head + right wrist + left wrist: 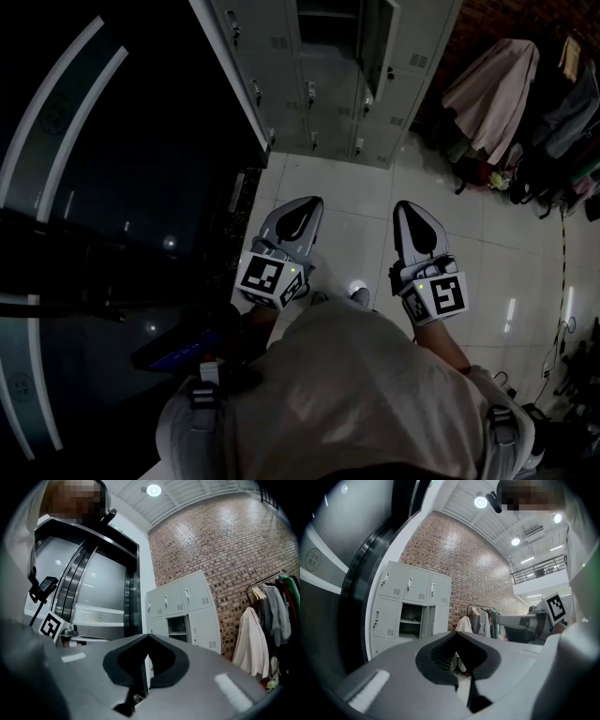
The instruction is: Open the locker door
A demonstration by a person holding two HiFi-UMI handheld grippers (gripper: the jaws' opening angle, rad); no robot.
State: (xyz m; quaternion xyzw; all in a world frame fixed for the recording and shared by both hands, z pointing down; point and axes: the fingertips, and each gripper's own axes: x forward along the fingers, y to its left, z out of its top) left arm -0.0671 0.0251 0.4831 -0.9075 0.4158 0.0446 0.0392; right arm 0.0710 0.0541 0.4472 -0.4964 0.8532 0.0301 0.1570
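1. L claw (457,633) closed, nothing in it.
2. R claw (146,636) closed too, empty.
3. Lockers (314,94) ahead across tiled floor (487,244), well apart from both claws; one locker door (377,47) hangs open.

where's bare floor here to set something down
Bare tile floor lies between the lockers and the person, and it stretches to the right. The right side is crowded, with hanging coats, clutter beneath them, and cables lower down. The left is a dark glass wall.
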